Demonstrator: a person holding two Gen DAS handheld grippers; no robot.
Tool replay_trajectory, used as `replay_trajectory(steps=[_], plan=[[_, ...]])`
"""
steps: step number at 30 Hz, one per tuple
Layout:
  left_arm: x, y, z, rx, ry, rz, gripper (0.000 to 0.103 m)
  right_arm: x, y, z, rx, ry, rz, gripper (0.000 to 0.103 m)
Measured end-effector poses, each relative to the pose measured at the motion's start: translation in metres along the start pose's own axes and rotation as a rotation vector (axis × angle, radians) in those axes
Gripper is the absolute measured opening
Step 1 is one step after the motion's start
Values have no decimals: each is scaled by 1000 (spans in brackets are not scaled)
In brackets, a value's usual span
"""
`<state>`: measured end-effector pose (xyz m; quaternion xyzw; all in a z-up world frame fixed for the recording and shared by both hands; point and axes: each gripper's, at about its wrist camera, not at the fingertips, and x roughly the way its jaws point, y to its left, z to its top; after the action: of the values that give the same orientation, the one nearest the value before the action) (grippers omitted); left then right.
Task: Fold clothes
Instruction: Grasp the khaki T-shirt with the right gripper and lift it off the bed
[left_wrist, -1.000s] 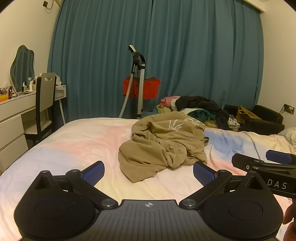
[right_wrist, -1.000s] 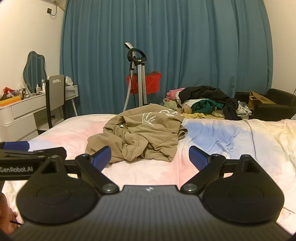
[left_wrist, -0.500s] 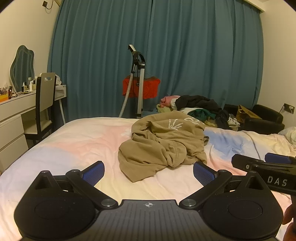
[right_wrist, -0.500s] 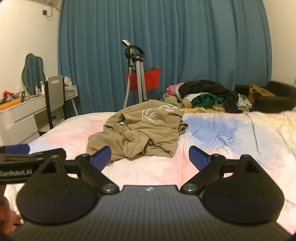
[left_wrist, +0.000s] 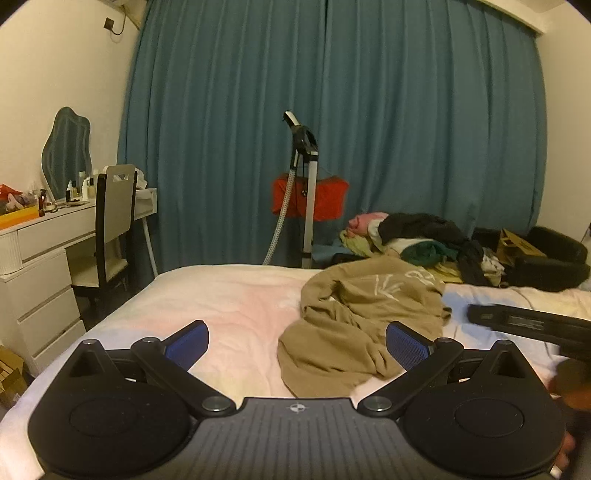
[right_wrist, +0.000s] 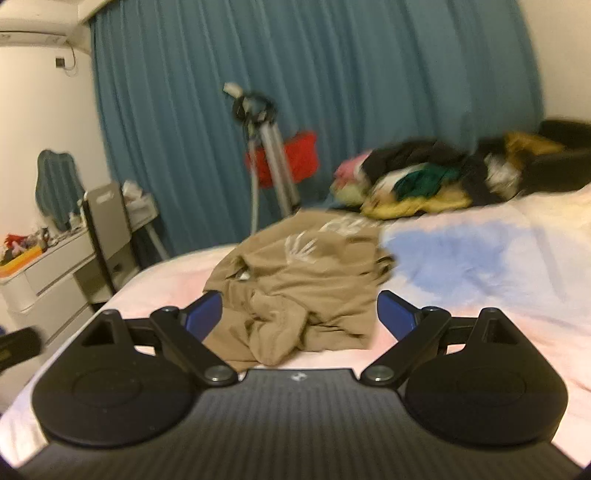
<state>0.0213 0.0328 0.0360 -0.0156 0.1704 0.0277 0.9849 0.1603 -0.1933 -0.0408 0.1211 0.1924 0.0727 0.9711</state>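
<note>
- Your left gripper (left_wrist: 297, 345) has its two blue-padded fingers (left_wrist: 187, 343) spread wide apart, and nothing is between them; it is above the near part of the bed.
- Your right gripper (right_wrist: 299, 312) is also released, with the blue pads (right_wrist: 397, 314) far from each other and gripping nothing. The crumpled cloth shows in the gap between the pads, but I cannot tell if the pads touch it, because this view is blurred.
- At the far left you see a white dressing table with drawers (left_wrist: 40, 266), with small bottles on top and a wavy-edged mirror (left_wrist: 66, 149) behind it.
- A pale chair with a dark frame (left_wrist: 112, 221) stands just beside this table.
- The bed with a pastel pink, blue and cream cover (left_wrist: 229, 302) fills the middle of the view.
- The crumpled tan sweatshirt with a white print (left_wrist: 364, 317) lies on the bed, ahead of both grippers, to the right of centre in the left view. It is a loose heap, not yet folded.
- Behind the bed a garment steamer on a silver pole (left_wrist: 308, 192) stands before the long teal curtain (left_wrist: 332, 129), with a red cloth (left_wrist: 327, 199) hanging on it.
- To the right, beyond the far edge of the bed, lies a pile of mixed clothes in black, green, pink and yellow (left_wrist: 417, 236).
- At the far right is a black armchair (left_wrist: 554, 258).
</note>
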Motion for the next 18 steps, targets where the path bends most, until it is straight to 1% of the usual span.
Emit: replay_trajectory(steps=[1,2,4,6,7,11,14,15,16,17,18], plan=[[5,4,-1,0,1,-8,103,21,0,5,4,34,16,92],[12,8,-4,-8,19,-7,103,46,1,8,-4,70,17,92],[27,16,-9,-26,59,-6,103,90,8,10,-42,107,-7,91],[42,26,-16,-62,102,2,103,133,17,12,-108,139,-4,91],[49,29,-19,-72,120,1,103,155,23,13,-142,150,2,91],[81,43,-36,-114,179,-14,103,219,43,12,-226,175,12,91],[104,47,-49,-131,231,-26,103,252,49,11,-251,171,-38,90],[110,47,-52,-128,244,-32,103,259,50,11,-258,160,-53,84],[116,47,-55,-124,256,-37,103,264,49,13,-259,157,-80,64],[118,46,-57,-117,258,-41,103,267,47,15,-250,167,-112,47],[119,44,-59,-108,260,-45,103,264,43,18,-232,167,-109,39]])
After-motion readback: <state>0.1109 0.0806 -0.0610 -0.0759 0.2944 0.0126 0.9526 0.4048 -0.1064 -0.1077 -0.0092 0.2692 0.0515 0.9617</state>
